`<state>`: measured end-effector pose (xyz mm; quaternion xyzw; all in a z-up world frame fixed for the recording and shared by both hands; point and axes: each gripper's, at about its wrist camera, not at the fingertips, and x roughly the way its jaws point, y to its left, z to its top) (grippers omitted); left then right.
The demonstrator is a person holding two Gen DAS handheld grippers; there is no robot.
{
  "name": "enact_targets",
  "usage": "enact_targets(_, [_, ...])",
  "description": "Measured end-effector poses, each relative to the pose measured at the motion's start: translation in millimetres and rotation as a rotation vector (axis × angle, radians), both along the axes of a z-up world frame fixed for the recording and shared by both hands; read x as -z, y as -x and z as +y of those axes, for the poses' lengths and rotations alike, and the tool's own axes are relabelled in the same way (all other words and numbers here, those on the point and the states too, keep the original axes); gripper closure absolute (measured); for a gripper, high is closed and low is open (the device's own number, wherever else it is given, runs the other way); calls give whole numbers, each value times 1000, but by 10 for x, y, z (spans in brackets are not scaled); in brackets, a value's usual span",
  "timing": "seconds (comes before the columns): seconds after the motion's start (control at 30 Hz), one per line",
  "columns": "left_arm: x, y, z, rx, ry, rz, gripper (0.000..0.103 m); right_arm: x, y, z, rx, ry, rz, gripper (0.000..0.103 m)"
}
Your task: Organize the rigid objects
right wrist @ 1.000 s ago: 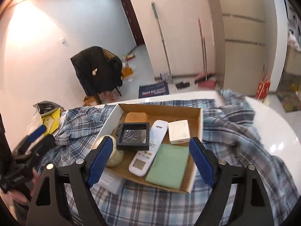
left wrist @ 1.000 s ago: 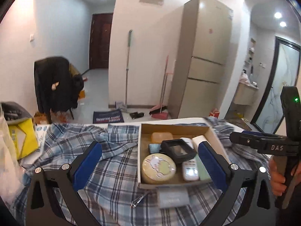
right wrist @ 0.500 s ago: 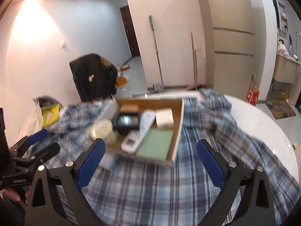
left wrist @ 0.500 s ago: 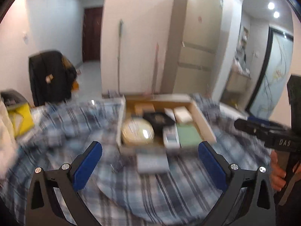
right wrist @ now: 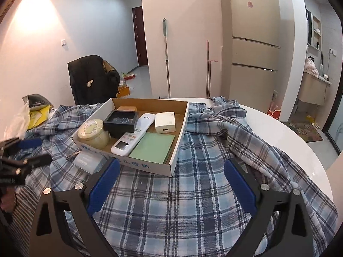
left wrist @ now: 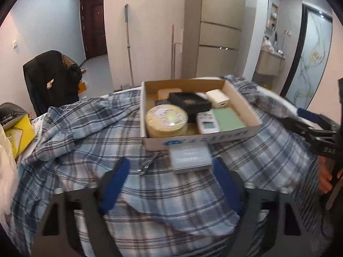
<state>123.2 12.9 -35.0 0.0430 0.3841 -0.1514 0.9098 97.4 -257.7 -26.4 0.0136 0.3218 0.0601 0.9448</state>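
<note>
Plaid cloth (right wrist: pixel 193 192) underlies cardboard tray (left wrist: pixel 242 98), grey case (left wrist: pixel 189 157) just beside.

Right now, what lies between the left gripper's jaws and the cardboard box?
In the left wrist view, a small grey case and metal nail clippers lie on the plaid cloth, just before the cardboard box.

Cardboard box (right wrist: pixel 179 145) w/ remote (right wrist: pixel 134 137), tin (left wrist: pixel 166 121), grey case (left wrist: pixel 189 156) outside

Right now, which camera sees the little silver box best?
The left wrist view: the silver box lies whole, just ahead of the left gripper, though blurred. In the right wrist view the right gripper's finger hides part of it.
</note>
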Motion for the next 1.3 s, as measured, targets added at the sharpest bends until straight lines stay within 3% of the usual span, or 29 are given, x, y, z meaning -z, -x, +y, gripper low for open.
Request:
enact_targets(0.07, [79, -125, 84, 1, 17, 49, 61, 39, -20, 2, -12, -2, 15, 6])
enact_targets(0.17, [205, -306, 199, -20, 30, 98, 71, 64, -26, 9, -18, 2, 24, 6])
enact_targets(0.33, [346, -538, 308, -42, -5, 122, 74, 54, -11, 20, -23, 10, 16, 6])
enact_targets(0.47, [450, -627, 318, -6, 29, 183, 74, 81, -36, 33, -30, 13, 32, 6])
enact_targets(0.6, [546, -651, 268, 8, 4, 205, 74, 98, -48, 27, -28, 6, 42, 6])
enact_targets(0.63, [582, -662, 268, 10, 11, 217, 76, 101, -52, 23, -28, 5, 45, 6])
enact_targets(0.67, [614, -668, 265, 12, 16, 227, 89, 107, -56, 21, -28, 4, 48, 6])
enact_targets(0.77, [622, -645, 270, 6, 19, 229, 90, 112, -64, 15, -24, 3, 52, 6])
enact_targets(1.0, [468, -230, 232, -11, 47, 215, 90, 119, -75, 4, -29, 0, 61, 6])
enact_targets(1.17, [501, 123, 62, -82, -20, 204, 90, 136, -87, 5, -35, -4, 68, 6])
enact_targets(1.3, [603, 200, -24, -93, -17, 210, 90, 134, -71, 20, -41, 1, 64, 6])
